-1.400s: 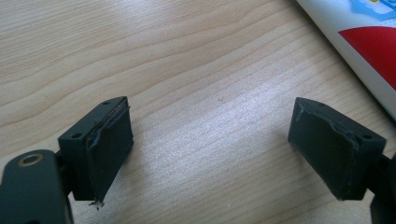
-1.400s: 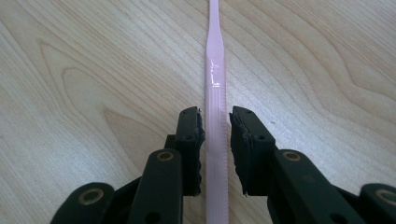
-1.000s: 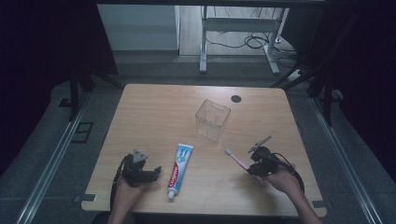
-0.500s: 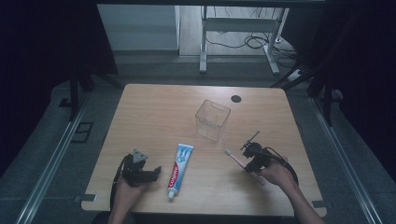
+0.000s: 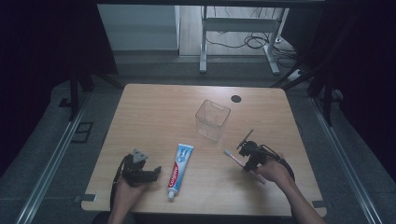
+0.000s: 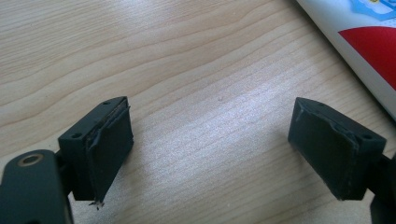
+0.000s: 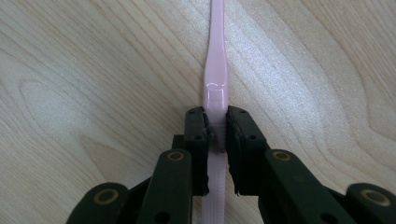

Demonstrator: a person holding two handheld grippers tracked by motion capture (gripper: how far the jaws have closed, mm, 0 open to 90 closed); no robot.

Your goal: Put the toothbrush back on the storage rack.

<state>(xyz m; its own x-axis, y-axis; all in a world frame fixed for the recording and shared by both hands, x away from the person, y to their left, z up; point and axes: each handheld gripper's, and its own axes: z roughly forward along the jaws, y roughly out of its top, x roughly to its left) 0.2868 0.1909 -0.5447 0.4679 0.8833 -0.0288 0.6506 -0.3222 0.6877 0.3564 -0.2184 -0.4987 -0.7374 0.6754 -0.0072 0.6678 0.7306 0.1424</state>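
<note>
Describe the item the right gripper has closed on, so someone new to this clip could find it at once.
Start at the wooden table and find the clear plastic box near its middle. Just nearer the person and to the right lies a thin pink toothbrush, its handle clamped in the right gripper. Unlike the broad white toothpaste tube beside it, it is a slim pink stick.

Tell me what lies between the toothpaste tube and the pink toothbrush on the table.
Nothing: in the high view, the stretch between the toothpaste tube and the pink toothbrush, clamped by the right gripper, is bare wooden table. The clear plastic container stands farther back.
</note>
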